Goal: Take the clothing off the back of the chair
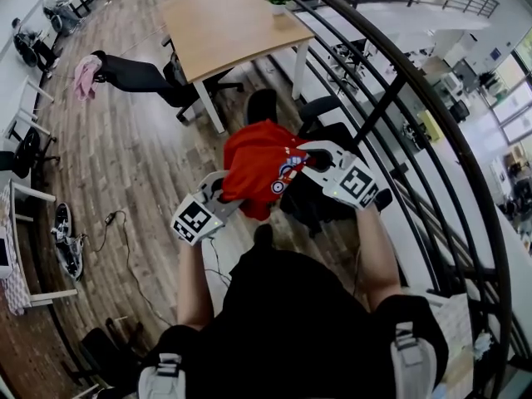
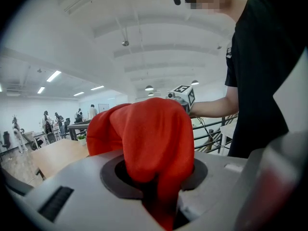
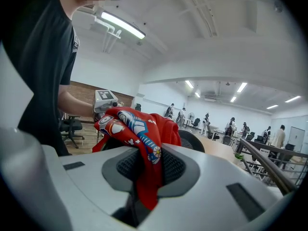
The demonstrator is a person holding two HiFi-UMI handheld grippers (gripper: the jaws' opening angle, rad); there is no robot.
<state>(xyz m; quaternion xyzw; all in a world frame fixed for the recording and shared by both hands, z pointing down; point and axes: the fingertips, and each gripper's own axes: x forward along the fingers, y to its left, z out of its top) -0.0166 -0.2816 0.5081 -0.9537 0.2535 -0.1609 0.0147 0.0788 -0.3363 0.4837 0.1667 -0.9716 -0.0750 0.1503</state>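
A red garment (image 1: 259, 166) with a printed picture hangs between my two grippers, lifted above a black office chair (image 1: 320, 194). My left gripper (image 1: 223, 191) is shut on the garment's left edge; in the left gripper view the red cloth (image 2: 154, 143) bulges out from between the jaws. My right gripper (image 1: 316, 160) is shut on the right edge, where the printed part of the cloth (image 3: 144, 148) is pinched. The chair's back (image 3: 192, 141) shows just behind the cloth in the right gripper view.
A curved black railing (image 1: 399, 98) runs close on the right. A wooden table (image 1: 229, 23) with a small plant (image 1: 278, 1) stands ahead, with other black chairs (image 1: 137, 75) beside it. Cables (image 1: 116, 223) lie on the wooden floor at the left.
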